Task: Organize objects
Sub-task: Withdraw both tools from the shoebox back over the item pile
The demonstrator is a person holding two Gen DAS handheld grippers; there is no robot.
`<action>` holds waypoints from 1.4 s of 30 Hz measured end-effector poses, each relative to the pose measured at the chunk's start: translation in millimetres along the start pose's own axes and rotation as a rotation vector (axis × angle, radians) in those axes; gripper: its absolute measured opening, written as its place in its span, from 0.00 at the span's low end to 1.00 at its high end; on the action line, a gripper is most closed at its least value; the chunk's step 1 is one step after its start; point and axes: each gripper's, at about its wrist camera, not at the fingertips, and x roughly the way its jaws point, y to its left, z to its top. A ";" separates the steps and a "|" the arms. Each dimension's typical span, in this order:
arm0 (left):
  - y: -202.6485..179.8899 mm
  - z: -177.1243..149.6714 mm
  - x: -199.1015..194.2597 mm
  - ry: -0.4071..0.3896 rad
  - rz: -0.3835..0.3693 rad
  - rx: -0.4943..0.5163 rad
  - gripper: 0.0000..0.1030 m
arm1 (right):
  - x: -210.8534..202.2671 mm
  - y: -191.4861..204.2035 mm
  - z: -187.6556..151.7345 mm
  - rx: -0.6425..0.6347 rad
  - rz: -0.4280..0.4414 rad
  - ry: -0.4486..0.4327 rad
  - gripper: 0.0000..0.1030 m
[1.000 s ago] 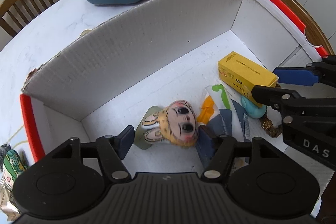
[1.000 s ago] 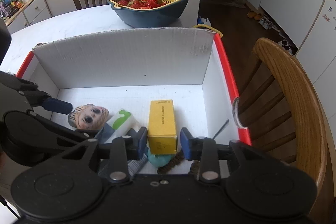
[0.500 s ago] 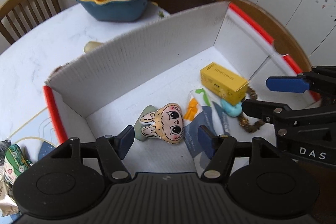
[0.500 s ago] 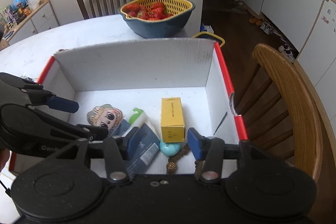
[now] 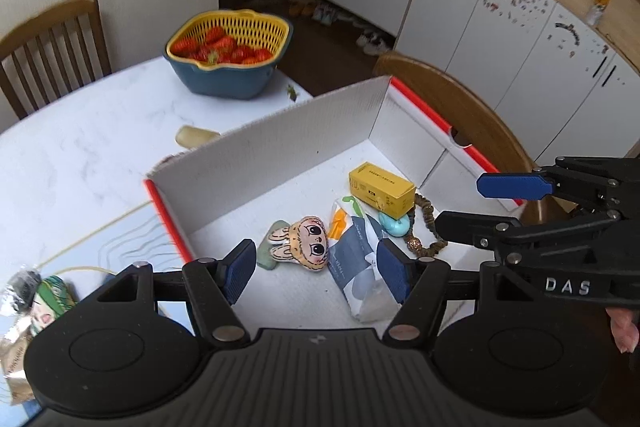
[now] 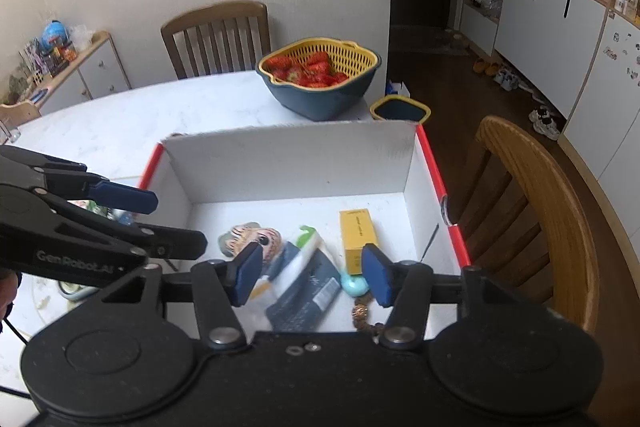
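A white cardboard box (image 5: 280,147) with red edges stands on the table. Inside lie a bunny-eared doll face (image 5: 306,243), a blue-and-white pouch (image 5: 356,267), a yellow carton (image 5: 380,189), a teal blob (image 5: 396,227) and a brown bead string (image 5: 424,227). The same items show in the right wrist view: doll (image 6: 256,239), carton (image 6: 358,235), pouch (image 6: 308,291). My left gripper (image 5: 316,273) is open and empty, high above the box's near side. My right gripper (image 6: 312,275) is open and empty, also above the box.
A blue bowl with a yellow strainer of strawberries (image 5: 228,51) stands behind the box. Snack packets (image 5: 24,307) lie on a placemat to the left. A pale object (image 5: 196,137) lies behind the box wall. Wooden chairs (image 6: 552,207) flank the table.
Both grippers have risen and pulled back from the box, so the items look smaller. The right gripper's jaws have spread wider. The items in the box have not moved.
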 end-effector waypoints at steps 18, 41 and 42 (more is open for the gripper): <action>44.4 -48.0 -90.6 -0.170 0.035 0.050 0.79 | -41.3 67.8 -9.6 0.039 0.017 -0.101 0.81; 174.4 -114.9 -139.2 -0.259 0.183 -0.117 1.00 | -11.4 203.0 -34.5 -0.029 0.063 -0.080 0.97; 180.2 -117.9 -136.5 -0.256 0.184 -0.125 1.00 | -7.2 208.0 -35.6 -0.028 0.058 -0.075 0.97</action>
